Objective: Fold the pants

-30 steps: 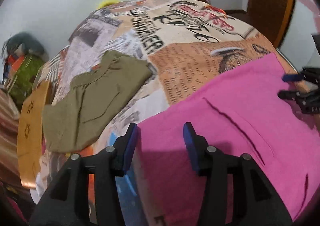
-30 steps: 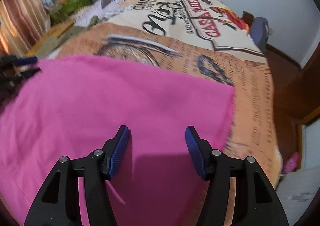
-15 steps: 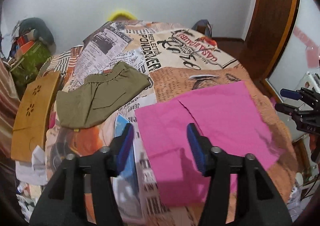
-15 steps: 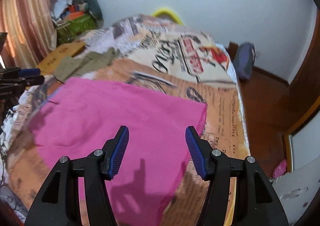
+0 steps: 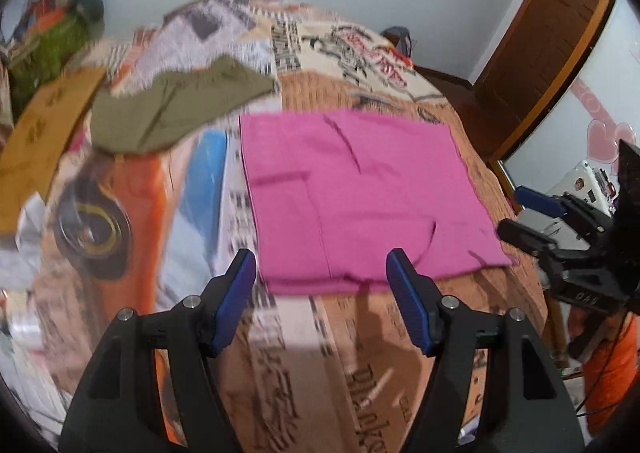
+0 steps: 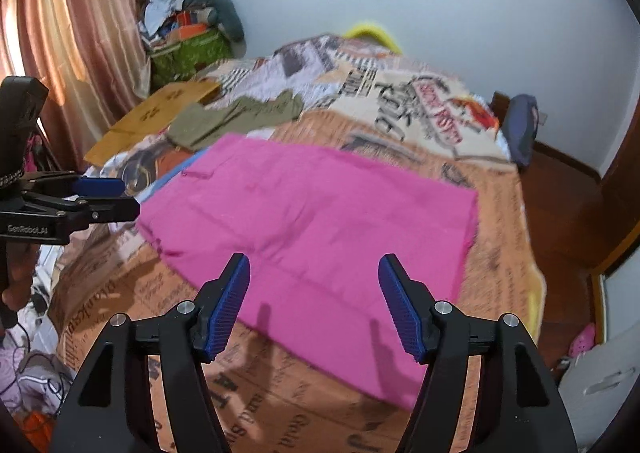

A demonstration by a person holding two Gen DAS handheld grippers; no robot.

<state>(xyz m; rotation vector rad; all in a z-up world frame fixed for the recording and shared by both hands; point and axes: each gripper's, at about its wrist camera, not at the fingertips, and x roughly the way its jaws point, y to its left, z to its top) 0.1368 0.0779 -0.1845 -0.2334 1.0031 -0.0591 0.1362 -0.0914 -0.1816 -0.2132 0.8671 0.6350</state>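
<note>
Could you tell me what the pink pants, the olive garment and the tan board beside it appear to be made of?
The pink pants look like soft, matte woven or knit cloth: they lie limp with shallow creases and stitched seams. The olive garment also seems matte fabric, likely cotton, rumpled at its gathered edge. The tan board looks stiff and flat with cut-out patterns, possibly thin wood or card; blur leaves that open.

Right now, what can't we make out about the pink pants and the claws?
- Pink pants, left wrist view: motion blur smears the seams and near hem.
- Underside and layer count: hidden by the top layer in both views.
- Right claw, left wrist view: side-on, gap unreadable there.
- Olive garment: blurred, type unclear.
</note>
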